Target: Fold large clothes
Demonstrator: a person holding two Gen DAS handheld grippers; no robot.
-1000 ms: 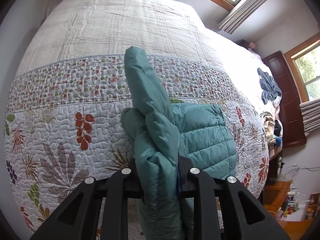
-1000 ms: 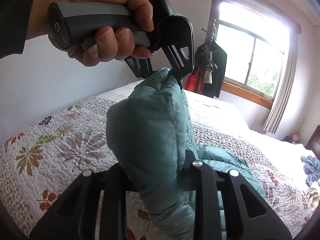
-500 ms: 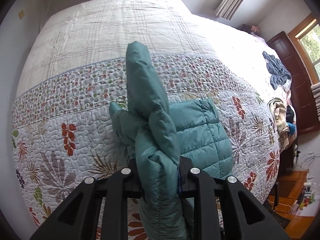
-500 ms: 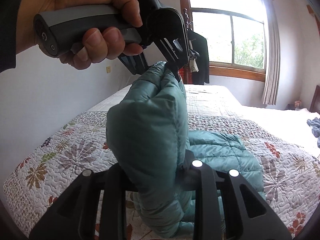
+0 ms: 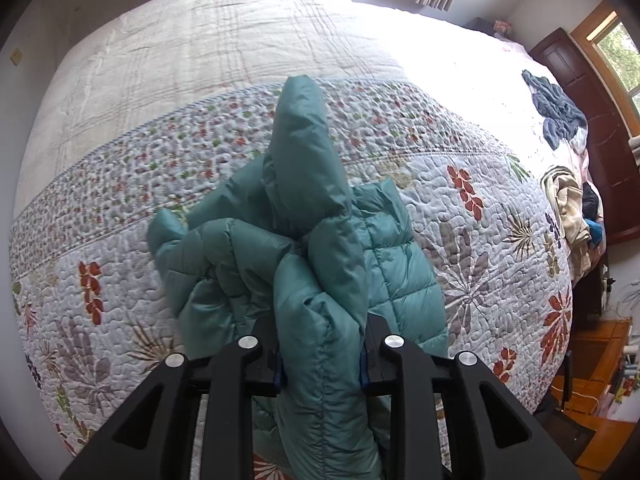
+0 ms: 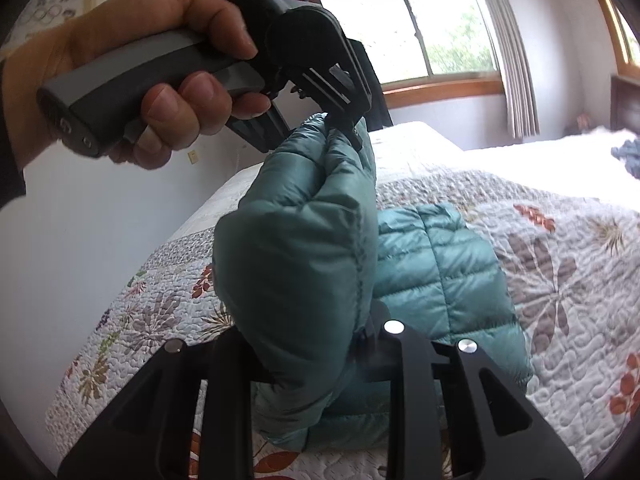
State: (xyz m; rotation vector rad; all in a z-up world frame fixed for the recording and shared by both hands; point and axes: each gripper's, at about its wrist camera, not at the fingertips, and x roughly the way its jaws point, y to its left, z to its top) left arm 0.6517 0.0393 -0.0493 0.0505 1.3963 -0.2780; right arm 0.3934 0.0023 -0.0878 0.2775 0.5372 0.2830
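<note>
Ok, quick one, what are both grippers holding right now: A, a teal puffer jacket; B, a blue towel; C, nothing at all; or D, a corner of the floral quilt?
A: both the left gripper and the right gripper are clamped on the teal puffer jacket, lifting part of it above the floral quilt.

Left gripper (image 5: pixel 322 360) and right gripper (image 6: pixel 316 344) are both clamped on fabric between their fingers; the left hand (image 6: pixel 160 80) grips its handle above the right claw
</note>
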